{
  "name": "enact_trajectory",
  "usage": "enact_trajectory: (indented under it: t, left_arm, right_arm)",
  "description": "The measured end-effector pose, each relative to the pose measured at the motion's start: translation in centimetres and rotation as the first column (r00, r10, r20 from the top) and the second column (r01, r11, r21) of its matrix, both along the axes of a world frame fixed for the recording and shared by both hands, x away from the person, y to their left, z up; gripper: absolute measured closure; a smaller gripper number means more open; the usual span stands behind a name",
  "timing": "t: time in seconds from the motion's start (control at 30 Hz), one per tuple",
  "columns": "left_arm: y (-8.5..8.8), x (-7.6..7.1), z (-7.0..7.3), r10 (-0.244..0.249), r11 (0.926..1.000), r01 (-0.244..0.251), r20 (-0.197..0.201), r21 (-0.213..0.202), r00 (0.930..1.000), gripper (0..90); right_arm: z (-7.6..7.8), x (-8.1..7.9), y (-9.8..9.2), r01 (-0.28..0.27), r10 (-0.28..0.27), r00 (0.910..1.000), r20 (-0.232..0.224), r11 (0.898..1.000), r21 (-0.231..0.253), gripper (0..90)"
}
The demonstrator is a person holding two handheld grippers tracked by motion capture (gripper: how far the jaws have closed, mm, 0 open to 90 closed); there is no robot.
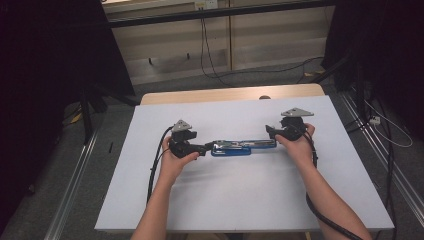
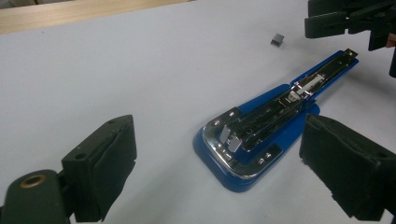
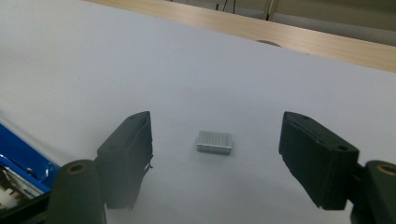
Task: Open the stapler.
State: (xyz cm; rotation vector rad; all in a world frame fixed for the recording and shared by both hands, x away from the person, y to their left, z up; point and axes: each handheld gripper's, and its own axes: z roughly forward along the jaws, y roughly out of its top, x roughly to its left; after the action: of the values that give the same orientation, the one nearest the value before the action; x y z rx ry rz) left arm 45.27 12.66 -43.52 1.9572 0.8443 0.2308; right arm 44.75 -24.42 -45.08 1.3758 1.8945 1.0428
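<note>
Jaws wide open both sides: right gripper (image 3: 215,158) framing staple block (image 3: 214,142), left gripper (image 2: 217,170) facing opened stapler (image 2: 266,121); best centred before closing.

A table (image 1: 235,200) is carrying a white sheet over most of its top — a strip of bare wood (image 1: 200,95) is showing along the far edge. Lying flat on the sheet near the middle is an opened blue stapler (image 2: 261,135), its metal channel facing up — a small block of staples (image 3: 214,142) is resting just beyond its far end.
</note>
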Motion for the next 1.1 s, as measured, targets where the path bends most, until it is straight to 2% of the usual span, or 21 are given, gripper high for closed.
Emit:
enact_trajectory:
  t: [0.27, 0.4, 0.57, 0.67, 0.87, 0.93, 1.03, 1.1]
  left_arm:
    - [0.3, 0.1, 0.0, 0.009, 0.9999, -0.009, -0.003, -0.01, 1.0, 10.8]
    - [0.3, 0.1, 0.0, 0.007, 1.0, -0.007, -0.009, -0.006, 0.9999, 10.8]
    - [0.2, 0.1, -0.1, 0.003, 1.0, -0.003, -0.013, 0.002, 0.9999, 10.8]
    - [0.2, 0.1, -0.1, 0.002, 0.9999, -0.002, -0.017, -0.012, 0.9999, 10.9]
    - [0.2, 0.1, -0.2, 0.0, 1.0, 0.0, -0.025, -0.009, 0.9997, 10.9]
    - [0.3, 0.2, -0.3, 0.003, 1.0, -0.003, -0.025, -0.008, 0.9997, 10.9]
    - [0.3, 0.2, -0.3, 0.009, 0.9998, -0.009, -0.033, -0.016, 0.9994, 10.9]
    - [0.4, 0.2, -0.3, 0.012, 0.9998, -0.013, -0.036, -0.018, 0.9993, 10.9]
  right_arm:
    - [-0.2, 1.2, -0.6, 0.012, -0.011, 0.9997, -0.023, 0.999, 0.041, 24.2]
    - [-0.4, 1.9, -0.8, 0.009, -0.007, 0.9993, -0.038, 0.999, 0.046, 26.1]
    - [-0.8, 2.4, -0.6, -0.018, 0.019, 0.9978, -0.063, 1.0, 0.023, 30.7]
    - [-1.3, 2.7, -0.6, -0.026, 0.028, 0.9962, -0.082, 0.999, 0.022, 32.7]
    - [-1.7, 3.2, -0.3, -0.031, 0.031, 0.9944, -0.1, 0.999, 0.008, 31.5]
    - [-1.6, 3.3, -0.2, -0.037, 0.037, 0.9939, -0.104, 0.999, 0.0, 35.4]
    - [-1.7, 3.4, -0.1, -0.044, 0.045, 0.9907, -0.128, 0.999, 0.01, 37.3]
    - [-1.7, 3.5, -0.1, -0.046, 0.049, 0.9893, -0.137, 0.999, 0.027, 41.6]
